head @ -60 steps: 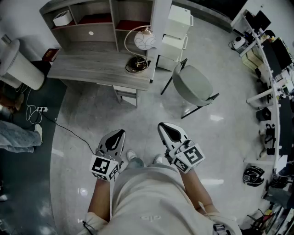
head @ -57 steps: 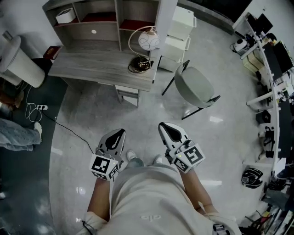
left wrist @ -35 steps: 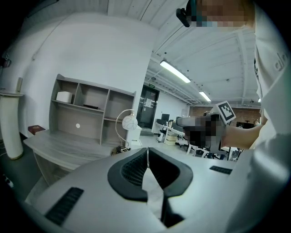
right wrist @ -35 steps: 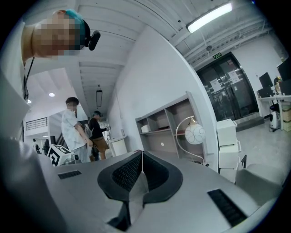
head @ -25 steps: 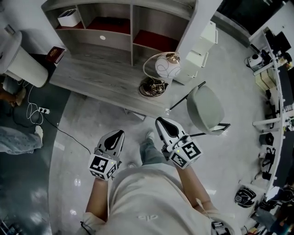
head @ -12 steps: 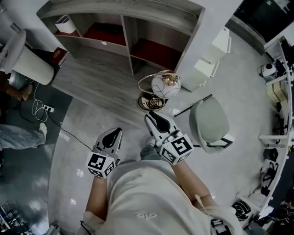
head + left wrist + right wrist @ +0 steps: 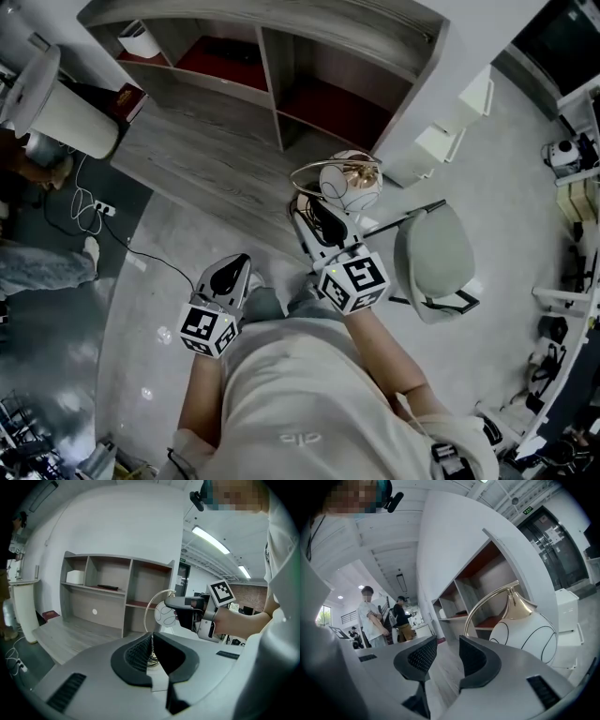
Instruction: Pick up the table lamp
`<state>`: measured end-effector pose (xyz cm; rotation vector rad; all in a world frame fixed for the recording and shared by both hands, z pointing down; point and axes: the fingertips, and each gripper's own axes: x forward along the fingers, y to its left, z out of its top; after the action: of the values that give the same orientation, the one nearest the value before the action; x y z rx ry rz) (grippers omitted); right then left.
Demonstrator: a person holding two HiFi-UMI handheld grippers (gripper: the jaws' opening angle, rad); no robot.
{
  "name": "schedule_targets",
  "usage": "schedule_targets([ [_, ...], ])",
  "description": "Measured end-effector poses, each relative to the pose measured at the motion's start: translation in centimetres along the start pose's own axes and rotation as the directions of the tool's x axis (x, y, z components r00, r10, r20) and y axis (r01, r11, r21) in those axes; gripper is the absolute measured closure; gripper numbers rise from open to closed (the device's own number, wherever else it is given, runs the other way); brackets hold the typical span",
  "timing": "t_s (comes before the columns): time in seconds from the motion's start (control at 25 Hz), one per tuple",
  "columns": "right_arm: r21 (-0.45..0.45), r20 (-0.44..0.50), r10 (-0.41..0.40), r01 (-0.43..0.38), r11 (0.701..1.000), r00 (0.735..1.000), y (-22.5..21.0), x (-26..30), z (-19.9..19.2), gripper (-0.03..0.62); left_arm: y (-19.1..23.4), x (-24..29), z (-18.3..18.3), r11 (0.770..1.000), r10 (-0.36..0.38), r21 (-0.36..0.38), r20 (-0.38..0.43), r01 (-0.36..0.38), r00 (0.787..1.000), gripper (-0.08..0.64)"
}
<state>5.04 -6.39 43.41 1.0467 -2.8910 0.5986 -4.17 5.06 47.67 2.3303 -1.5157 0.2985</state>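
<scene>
While the lamp [image 7: 349, 183] stands on the worktop [image 7: 187, 155], not yet held, my right gripper [image 7: 314, 216] is near it, fingers just opening with nothing between (left gripper [image 7: 234, 272] idle, fingers together); grasping and lifting remain.

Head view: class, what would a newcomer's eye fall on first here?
The table lamp, a white globe in a gold hoop, stands at the grey desk's near edge. The right tongs hover just before it, having just been opening, nothing between them. The left tongs hang shut, lower left.
</scene>
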Motion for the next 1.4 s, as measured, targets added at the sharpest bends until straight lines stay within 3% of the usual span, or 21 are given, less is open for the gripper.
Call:
schedule_targets([
  [0.28,0.012,-0.012,-0.077,0.077,0.997,0.997,-1.1,3.8,0.0,0.413,3.4,1.3,0.0,0.999,-0.031,-0.025,-0.009,0.03,0.999,0.543],
  [0.68,0.062,0.018,-0.251,0.25,0.966,0.968,-4.0,9.2,0.7,0.415,11.1,6.0,0.7,0.985,-0.171,-0.032,-0.049,0.17,0.984,0.543],
  [0.84,0.095,0.044,-0.313,0.308,0.947,0.949,-5.2,9.5,1.2,0.503,12.5,8.4,0.1,0.969,-0.246,-0.027,-0.081,0.245,0.966,0.543],
  [1.08,0.199,0.069,-0.306,0.287,0.937,0.95,-5.4,8.5,1.2,0.522,12.0,11.6,-1.8,0.934,-0.356,-0.021,-0.135,0.357,0.924,0.541],
  [1.4,0.25,0.094,-0.323,0.292,0.923,0.942,-6.1,5.9,2.5,0.523,9.6,16.3,-5.2,0.885,-0.465,-0.074,-0.203,0.46,0.862,0.541],
])
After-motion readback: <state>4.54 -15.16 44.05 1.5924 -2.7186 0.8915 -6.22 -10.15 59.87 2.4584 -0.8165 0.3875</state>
